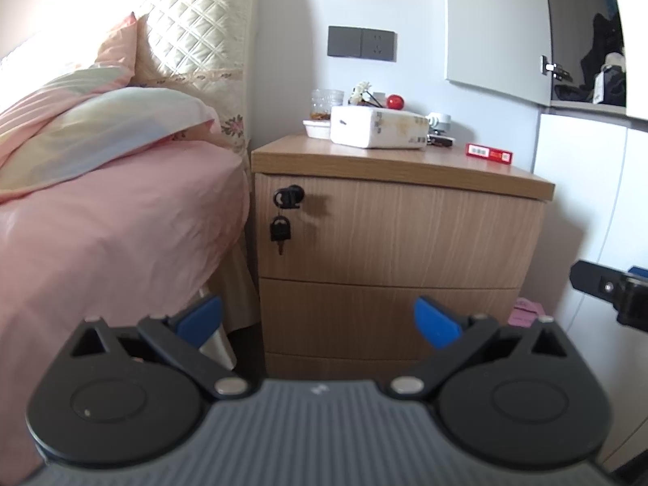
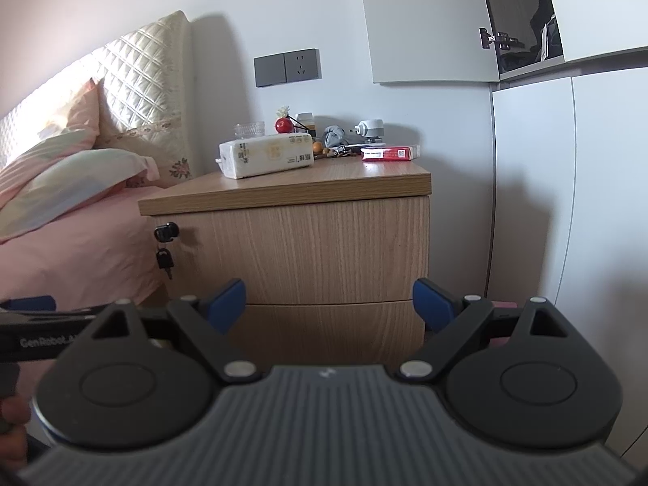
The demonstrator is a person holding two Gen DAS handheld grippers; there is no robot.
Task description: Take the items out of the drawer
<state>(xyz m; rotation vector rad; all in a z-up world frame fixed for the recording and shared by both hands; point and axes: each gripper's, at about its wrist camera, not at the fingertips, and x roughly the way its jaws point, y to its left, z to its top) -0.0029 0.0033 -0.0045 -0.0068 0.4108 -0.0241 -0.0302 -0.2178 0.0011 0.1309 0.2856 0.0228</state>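
Observation:
A light wooden nightstand [image 1: 397,235] stands beside the bed, its curved drawer fronts all closed. The top drawer front [image 2: 299,251] carries a black lock with a key hanging from it [image 1: 280,233], also seen at the left of the front in the right wrist view as the key [image 2: 165,261]. My left gripper [image 1: 318,320] is open and empty, held short of the lower drawers. My right gripper [image 2: 329,303] is open and empty too, level with the seam under the top drawer. The right gripper's body shows at the far right edge [image 1: 615,287] of the left wrist view.
On the nightstand top lie a white tissue pack [image 1: 378,131], a red box [image 1: 489,155], a glass jar [image 1: 326,101], a red ball [image 1: 395,102] and small clutter. A pink bed [image 1: 101,222] is on the left. White wardrobe doors [image 2: 567,202] stand on the right.

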